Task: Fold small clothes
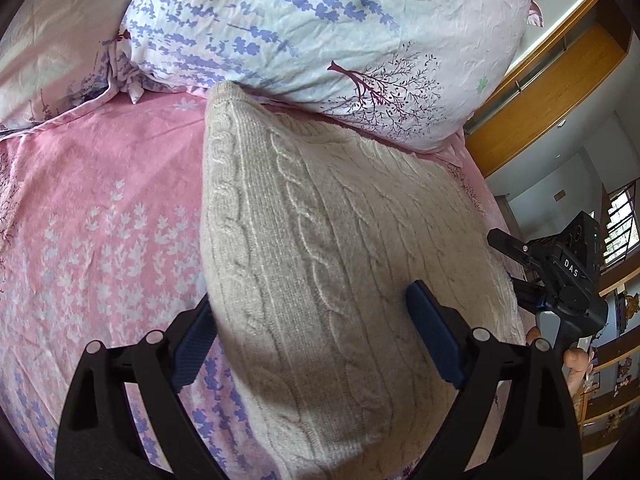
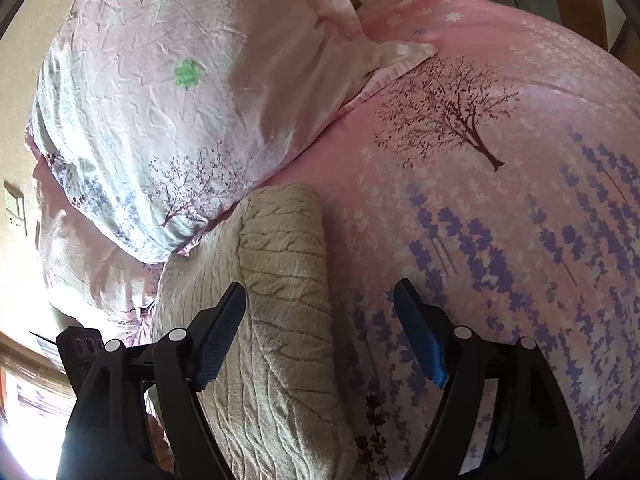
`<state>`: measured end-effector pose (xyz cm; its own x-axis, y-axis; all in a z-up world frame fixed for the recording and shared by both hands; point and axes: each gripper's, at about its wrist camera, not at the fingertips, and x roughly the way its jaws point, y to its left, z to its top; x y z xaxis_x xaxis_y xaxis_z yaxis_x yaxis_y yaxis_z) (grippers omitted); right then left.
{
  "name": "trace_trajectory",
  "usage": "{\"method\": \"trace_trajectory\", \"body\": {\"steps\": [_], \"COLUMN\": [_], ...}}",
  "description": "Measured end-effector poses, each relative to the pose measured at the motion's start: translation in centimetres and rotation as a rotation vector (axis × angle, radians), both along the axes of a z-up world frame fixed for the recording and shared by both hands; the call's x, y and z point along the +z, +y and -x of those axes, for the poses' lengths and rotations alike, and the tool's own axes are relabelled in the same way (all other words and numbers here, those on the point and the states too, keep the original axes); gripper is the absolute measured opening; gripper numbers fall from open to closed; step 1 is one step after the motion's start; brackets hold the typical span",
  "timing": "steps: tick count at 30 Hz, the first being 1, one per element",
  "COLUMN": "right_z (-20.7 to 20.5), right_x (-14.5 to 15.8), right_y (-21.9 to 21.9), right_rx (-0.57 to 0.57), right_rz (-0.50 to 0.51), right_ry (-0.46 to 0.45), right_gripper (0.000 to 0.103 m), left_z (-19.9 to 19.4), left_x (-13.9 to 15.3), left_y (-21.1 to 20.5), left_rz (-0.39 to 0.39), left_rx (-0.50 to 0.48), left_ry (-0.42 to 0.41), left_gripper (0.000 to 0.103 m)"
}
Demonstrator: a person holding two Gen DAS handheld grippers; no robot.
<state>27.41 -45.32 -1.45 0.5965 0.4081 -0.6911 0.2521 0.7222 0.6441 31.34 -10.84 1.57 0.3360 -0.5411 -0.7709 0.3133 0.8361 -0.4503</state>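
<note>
pillow floral, on bed | pink flowered sheet | wooden headboard

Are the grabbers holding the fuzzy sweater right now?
No. Both the left gripper and the right gripper are open above the folded sweater, with their fingers spread apart. Nothing is held.

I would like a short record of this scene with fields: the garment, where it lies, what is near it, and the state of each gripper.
garment: beige cable-knit sweater, folded into a compact shape
surface: pink floral bedsheet
nearby: floral pillow, touching the sweater's far end
left gripper: open, over the sweater, gripping nothing
right gripper: open, over the sweater's edge, gripping nothing
</note>
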Motion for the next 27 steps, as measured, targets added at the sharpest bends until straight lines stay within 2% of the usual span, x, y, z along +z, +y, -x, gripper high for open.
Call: {"method": "trace_trajectory", "body": {"steps": [2, 4, 8, 10, 14, 15, 16, 18, 19, 21, 24, 27], "right_z": [-0.1, -0.4, -0.5, -0.5, -0.2, -0.4, -0.6, -0.4, -0.3, 0.1, 0.9, 1.7], "right_x": [0.1, -0.2, 0.0, 0.1, -0.1, -0.4, -1.0, -0.9, -1.0, -1.3, -0.4, 1.4], "right_y": [0.2, 0.7, 1.5, 1.3, 1.4, 1.8, 2.3, 2.4, 2.3, 1.9, 2.3, 3.4], "right_rx": [0.03, 0.08, 0.123, 0.097, 0.105, 0.137, 0.163, 0.159, 0.16, 0.153, 0.158, 0.178], "right_rz": [0.008, -0.043, -0.01, 0.001, -0.008, -0.041, -0.103, -0.094, -0.116, -0.183, -0.169, -0.151], "right_ry": [0.002, 0.006, 0.009, 0.026, 0.022, 0.025, 0.041, 0.019, 0.009, -0.012, -0.064, -0.131], "right_gripper": [0.079, 0.079, 0.078, 0.071, 0.07, 0.055, 0.048, 0.044, 0.037, 0.032, 0.03, 0.028], "left_z": [-0.2, -0.1, -0.6, -0.7, -0.6, -0.7, -0.6, -0.6, -0.4, -0.3, 0.1, 0.6], "left_x": [0.0, 0.0, -0.3, -0.3, -0.4, -0.4, -0.4, -0.5, -0.6, -0.4, 0.2, 0.8], "left_y": [-0.1, -0.2, -1.2, -1.3, -1.3, -1.3, -1.3, -1.1, -0.8, -0.3, 0.6, 1.4], "left_rz": [-0.006, -0.012, -0.014, -0.013, -0.006, -0.002, 0.006, 0.029, 0.05, 0.075, 0.118, 0.158], "left_rx": [-0.001, -0.002, -0.006, -0.007, -0.006, -0.006, -0.007, -0.004, -0.002, 0.01, 0.017, 0.004], "left_ry": [-0.003, -0.008, -0.011, -0.011, -0.011, -0.011, -0.012, -0.005, 0.003, -0.006, -0.023, -0.034], "left_gripper": [0.091, 0.091, 0.091, 0.091, 0.091, 0.09, 0.089, 0.082, 0.079, 0.064, 0.046, 0.04]}}
